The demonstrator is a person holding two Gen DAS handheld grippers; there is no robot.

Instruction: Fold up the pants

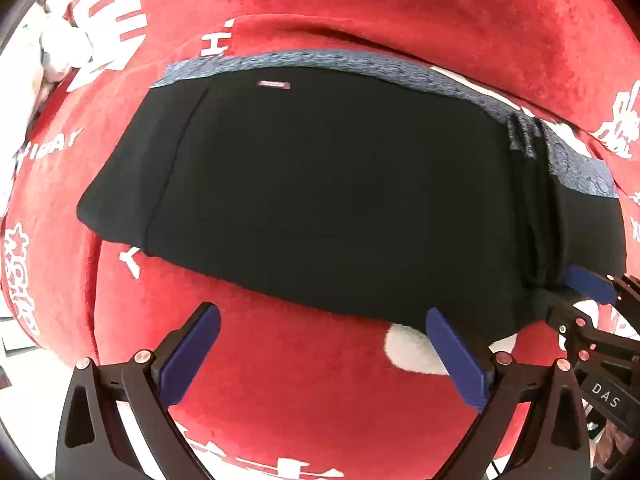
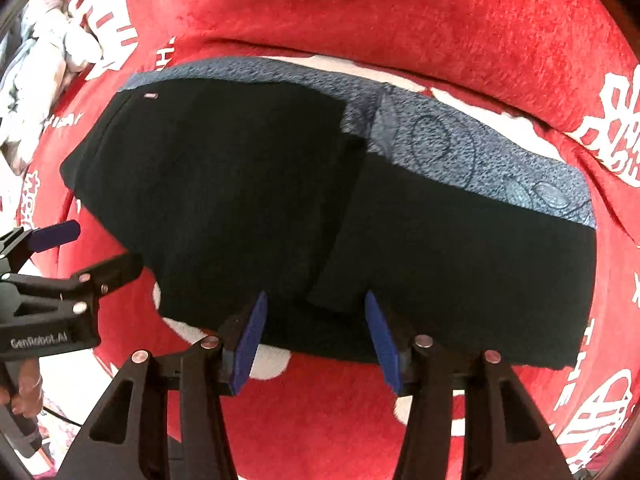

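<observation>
Far left: a crumpled white cloth (image 2: 48, 60) lies at the edge of the red blanket (image 1: 360, 8), apart from the work.

Left gripper (image 1: 322, 346): fingers spread wide, nothing between them. It hovers over bare red blanket just near of the pants' near edge, not touching the fabric. From the right wrist view it shows at the left edge, also apart from the cloth.

Pants (image 1: 320, 184): black, lying flat across the middle of the blanket, long axis left to right. They look already folded at least once — a doubled layer sits on the left half, its edge running near to far through the middle (image 2: 340, 216). A blue-grey patterned strip (image 2: 460, 148) shows along the far edge, wider toward the right; lining or second garment, can't tell. Small label (image 1: 274, 85) at the far-left corner.

Right gripper (image 2: 314, 338): fingers parted, set at the near edge of the pants either side of that layer edge. In the left wrist view the fabric bunches toward one blue pad, so it may be touching, but a pinch isn't shown.

Step, as I judge it: between folds, setting up a grasp on the near edge. Next move calls for the right fingers closing on all layers, the left taking the near-left edge, then both lifting together so the stack doesn't slide apart.
</observation>
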